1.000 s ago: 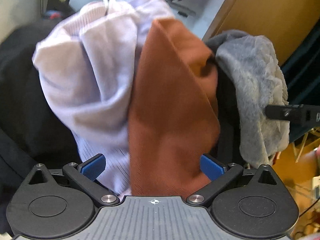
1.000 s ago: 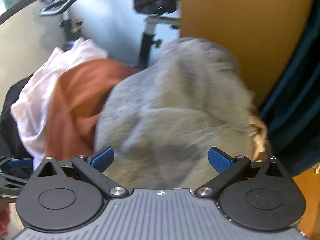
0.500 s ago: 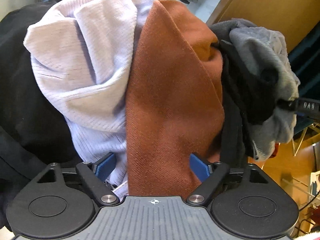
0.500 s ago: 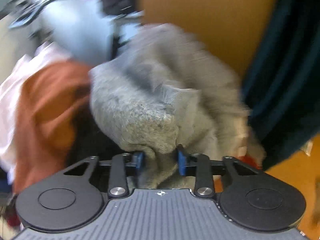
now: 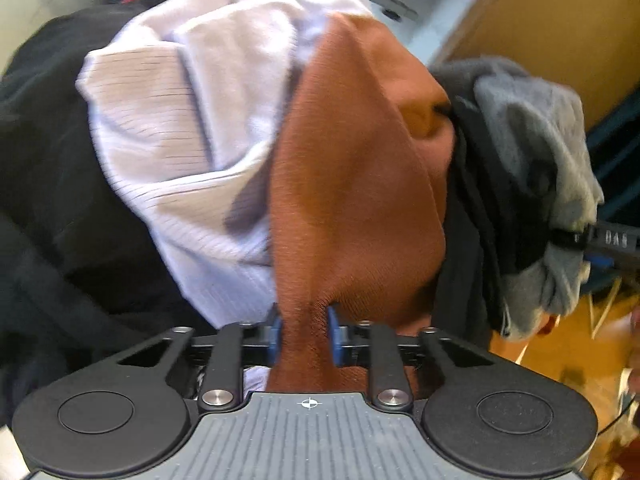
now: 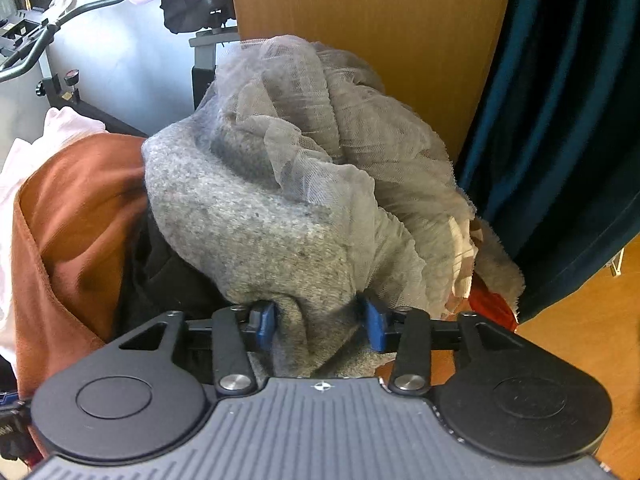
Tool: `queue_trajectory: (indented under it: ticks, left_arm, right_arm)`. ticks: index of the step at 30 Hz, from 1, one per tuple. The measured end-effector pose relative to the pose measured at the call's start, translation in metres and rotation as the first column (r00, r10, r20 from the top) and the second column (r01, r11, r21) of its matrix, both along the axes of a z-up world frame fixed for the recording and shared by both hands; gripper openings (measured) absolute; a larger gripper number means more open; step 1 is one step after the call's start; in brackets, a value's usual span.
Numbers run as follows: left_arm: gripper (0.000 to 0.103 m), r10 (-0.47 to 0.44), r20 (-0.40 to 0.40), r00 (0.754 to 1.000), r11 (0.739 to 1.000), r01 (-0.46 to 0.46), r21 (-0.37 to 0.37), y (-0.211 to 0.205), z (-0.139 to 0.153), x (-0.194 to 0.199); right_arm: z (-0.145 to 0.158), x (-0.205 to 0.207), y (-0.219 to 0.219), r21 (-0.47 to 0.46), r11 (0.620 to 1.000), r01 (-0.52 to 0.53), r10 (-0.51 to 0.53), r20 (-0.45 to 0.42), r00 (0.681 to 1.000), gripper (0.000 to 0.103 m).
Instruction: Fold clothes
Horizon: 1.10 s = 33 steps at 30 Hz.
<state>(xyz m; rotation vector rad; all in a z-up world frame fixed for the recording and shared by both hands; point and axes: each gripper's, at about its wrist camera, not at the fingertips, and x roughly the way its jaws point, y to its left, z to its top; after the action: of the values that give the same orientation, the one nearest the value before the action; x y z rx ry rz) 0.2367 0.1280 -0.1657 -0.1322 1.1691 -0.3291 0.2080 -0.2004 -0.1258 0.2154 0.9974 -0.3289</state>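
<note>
- Left gripper (image 5: 305,334) was closing, pinching the rust cloth (image 5: 352,200), white cloth (image 5: 192,128) at ten o'clock.
- Right gripper (image 6: 322,326) was opening, grey knit (image 6: 256,232) bunched between its jaws.

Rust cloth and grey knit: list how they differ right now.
The rust cloth is smooth and orange-brown; the grey knit is fuzzy, speckled grey. The left gripper is closing, its pads pinching a narrow fold of the rust cloth; the right gripper is opening, with a thick bunch of the grey knit between wider-set pads. Sheer netting drapes over the grey knit, none over the rust cloth. Both lie crumpled, unfolded, in one pile.
</note>
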Motion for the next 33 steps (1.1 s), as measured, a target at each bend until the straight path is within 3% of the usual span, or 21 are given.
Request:
queue_trajectory:
  ticks: [4, 13, 16, 18, 23, 25, 26, 27, 33]
  left_arm:
    - [0.010, 0.070, 0.033, 0.997, 0.997, -0.069, -0.029, 0.006, 0.017, -0.011]
    - [0.010, 0.036, 0.046, 0.998, 0.998, -0.033, -0.053, 0.006, 0.020, -0.011]
    - [0.018, 0.022, 0.045, 0.999, 0.999, -0.021, -0.028, 0.004, 0.022, -0.010]
    - [0.030, 0.026, 0.052, 0.998, 1.000, -0.027, 0.014, 0.001, 0.023, -0.011]
    - [0.036, 0.054, 0.069, 0.996, 0.997, -0.058, 0.055, 0.003, 0.027, -0.013]
    - [0.036, 0.085, 0.068, 0.994, 0.994, -0.089, 0.056, 0.010, 0.027, -0.014]
    - [0.036, 0.098, 0.067, 0.993, 0.993, -0.102, 0.052, 0.014, 0.028, -0.014]
    - [0.036, 0.109, 0.066, 0.992, 0.993, -0.112, 0.043, 0.019, 0.028, -0.013]
    - [0.036, 0.163, 0.073, 0.984, 0.985, -0.166, 0.040, 0.034, 0.031, -0.011]
  right_arm:
    - [0.003, -0.003, 0.011, 0.016, 0.997, -0.073, 0.074, -0.034, 0.997, 0.065]
    - [-0.004, -0.017, 0.024, 0.032, 0.995, -0.091, 0.093, -0.067, 0.993, 0.068]
    - [-0.002, -0.017, 0.025, 0.034, 0.996, -0.087, 0.089, -0.067, 0.994, 0.068]
    - [-0.001, -0.017, 0.025, 0.037, 0.996, -0.083, 0.085, -0.068, 0.994, 0.068]
    - [0.000, -0.017, 0.025, 0.040, 0.996, -0.076, 0.078, -0.062, 0.995, 0.067]
    - [0.001, -0.018, 0.025, 0.037, 0.997, -0.068, 0.070, -0.052, 0.996, 0.063]
    - [0.002, -0.019, 0.025, 0.041, 0.997, -0.070, 0.072, -0.040, 0.997, 0.042]
    - [0.003, -0.019, 0.025, 0.052, 0.995, -0.084, 0.085, -0.030, 0.996, 0.028]
    - [0.005, -0.016, 0.033, 0.018, 0.993, -0.116, 0.116, -0.024, 0.993, 0.022]
